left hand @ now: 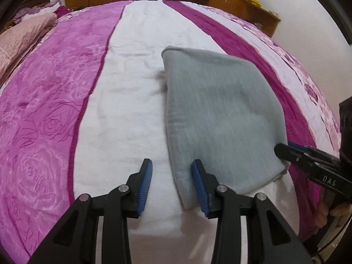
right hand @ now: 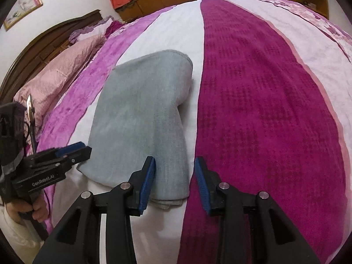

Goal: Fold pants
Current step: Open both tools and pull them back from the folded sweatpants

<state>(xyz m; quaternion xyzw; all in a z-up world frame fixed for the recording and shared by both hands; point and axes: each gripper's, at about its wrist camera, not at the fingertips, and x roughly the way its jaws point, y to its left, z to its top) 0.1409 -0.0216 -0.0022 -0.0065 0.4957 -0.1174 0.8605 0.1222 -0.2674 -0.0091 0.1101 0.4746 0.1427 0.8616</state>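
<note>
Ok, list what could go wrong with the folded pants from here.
1. The left tool and right tool both hang open at the near edge of the grey pants; the right one is opening. A finger could catch the edge and drag the top layer open.
2. Lower layers peek out at the near corner, so the stack may be uneven and could slide apart if nudged.

1 folded pants point(left hand: 220, 114), 2 claws point(left hand: 171, 184), 1 bed point(left hand: 44, 132)

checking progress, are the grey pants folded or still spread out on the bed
Folded. The grey pants lie as one compact stacked block on the bedspread, with layered edges showing at the near end and no legs spread out.
</note>
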